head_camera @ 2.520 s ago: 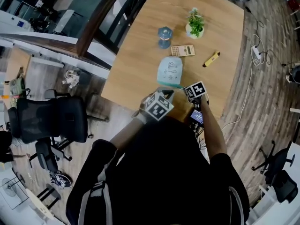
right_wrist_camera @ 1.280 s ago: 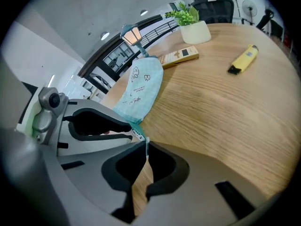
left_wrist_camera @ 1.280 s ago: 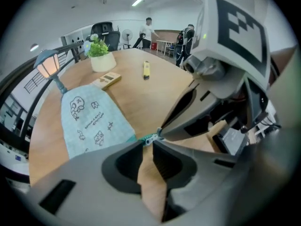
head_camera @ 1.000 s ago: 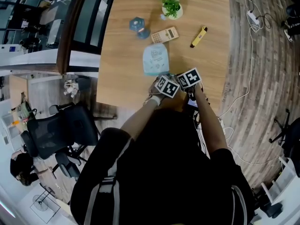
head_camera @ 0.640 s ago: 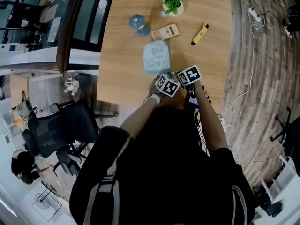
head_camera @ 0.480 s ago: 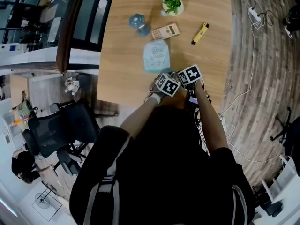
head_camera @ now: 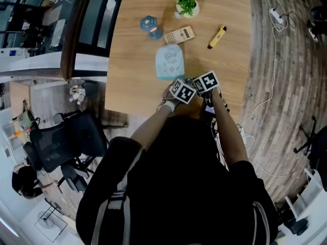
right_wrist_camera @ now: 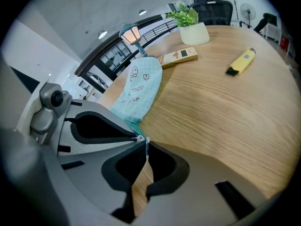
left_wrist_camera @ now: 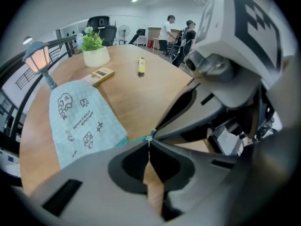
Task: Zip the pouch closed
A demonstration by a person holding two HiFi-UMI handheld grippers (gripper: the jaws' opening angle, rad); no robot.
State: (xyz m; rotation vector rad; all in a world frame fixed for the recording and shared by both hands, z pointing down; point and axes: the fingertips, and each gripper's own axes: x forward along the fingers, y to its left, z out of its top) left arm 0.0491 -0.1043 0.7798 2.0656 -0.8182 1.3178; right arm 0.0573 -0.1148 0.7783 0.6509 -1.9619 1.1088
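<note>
Clamped shut on pouch [head_camera: 169, 61] near end, tips meeting: left gripper [left_wrist_camera: 149, 140], right gripper [right_wrist_camera: 142, 140]. Zipped extent unreadable; pull likely pending.

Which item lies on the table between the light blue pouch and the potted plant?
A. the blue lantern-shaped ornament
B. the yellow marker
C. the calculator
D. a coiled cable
C: in the head view the calculator sits just beyond the far end of the pouch, with the potted plant right behind it.
</note>
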